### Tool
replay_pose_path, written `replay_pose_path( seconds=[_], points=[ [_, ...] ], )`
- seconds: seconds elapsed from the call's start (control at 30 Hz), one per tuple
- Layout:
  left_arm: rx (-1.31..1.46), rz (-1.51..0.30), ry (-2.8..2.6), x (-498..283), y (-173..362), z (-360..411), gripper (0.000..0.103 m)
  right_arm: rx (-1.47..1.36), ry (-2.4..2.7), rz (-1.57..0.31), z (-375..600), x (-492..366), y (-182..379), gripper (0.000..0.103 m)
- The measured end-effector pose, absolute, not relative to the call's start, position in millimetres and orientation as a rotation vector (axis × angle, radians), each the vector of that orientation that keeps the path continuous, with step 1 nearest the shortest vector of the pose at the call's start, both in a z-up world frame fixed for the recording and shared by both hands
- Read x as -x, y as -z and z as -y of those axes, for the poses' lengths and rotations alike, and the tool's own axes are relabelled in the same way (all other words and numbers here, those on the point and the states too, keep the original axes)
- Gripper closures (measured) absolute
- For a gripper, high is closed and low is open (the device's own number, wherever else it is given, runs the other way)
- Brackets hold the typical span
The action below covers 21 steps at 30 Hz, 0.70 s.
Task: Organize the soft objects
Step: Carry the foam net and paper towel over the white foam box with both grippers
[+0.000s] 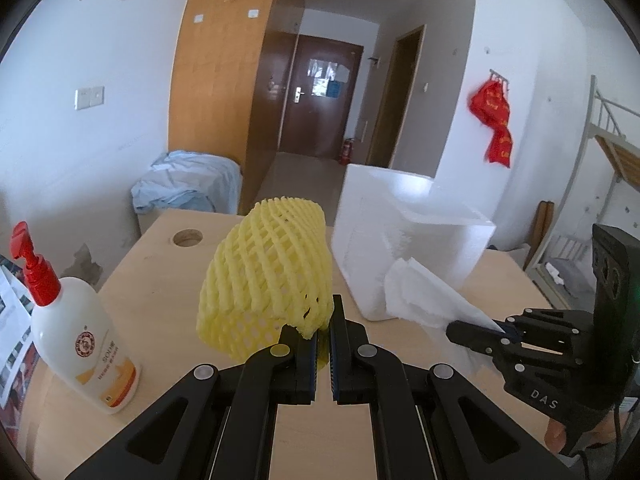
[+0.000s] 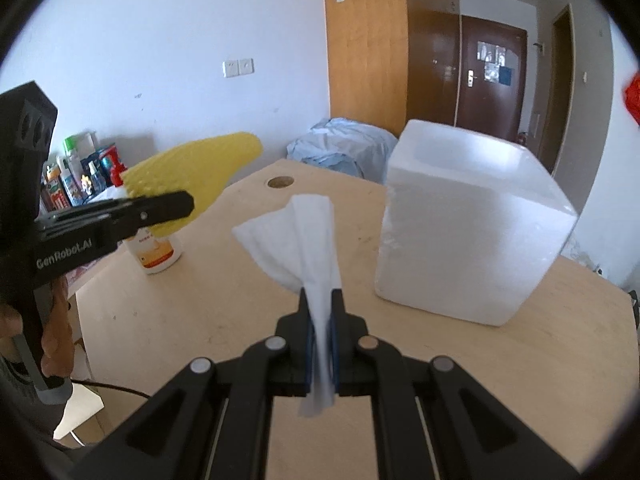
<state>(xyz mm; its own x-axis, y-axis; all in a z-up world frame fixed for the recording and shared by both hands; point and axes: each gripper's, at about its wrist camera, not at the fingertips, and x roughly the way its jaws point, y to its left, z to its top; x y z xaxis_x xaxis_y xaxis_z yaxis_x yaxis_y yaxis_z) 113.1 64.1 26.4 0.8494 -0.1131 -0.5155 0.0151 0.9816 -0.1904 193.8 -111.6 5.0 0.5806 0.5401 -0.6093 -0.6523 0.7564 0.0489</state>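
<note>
On table [image 1: 168, 312], one foam box [image 1: 404, 240], one bottle [image 1: 80, 332]

Bottle [image 2: 160, 250] half hidden behind left gripper [image 2: 188, 204]; shelf clutter [image 2: 80, 176] too small to identify.

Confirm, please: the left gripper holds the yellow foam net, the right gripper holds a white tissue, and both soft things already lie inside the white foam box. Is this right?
One part is wrong. Neither thing is in the white foam box. The left gripper holds the yellow foam net above the table, and the right gripper holds the white tissue beside the box. Both wrist views show this.
</note>
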Motion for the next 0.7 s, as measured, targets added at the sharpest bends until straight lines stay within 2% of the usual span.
replay_pose_path(
  seconds=[0.7],
  points=[
    [0.154,-0.450,0.222,-109.4,-82.9,-20.9,0.098,0.102,-0.612,-0.513,161.4,-189.8,-60.4,0.094]
  ],
)
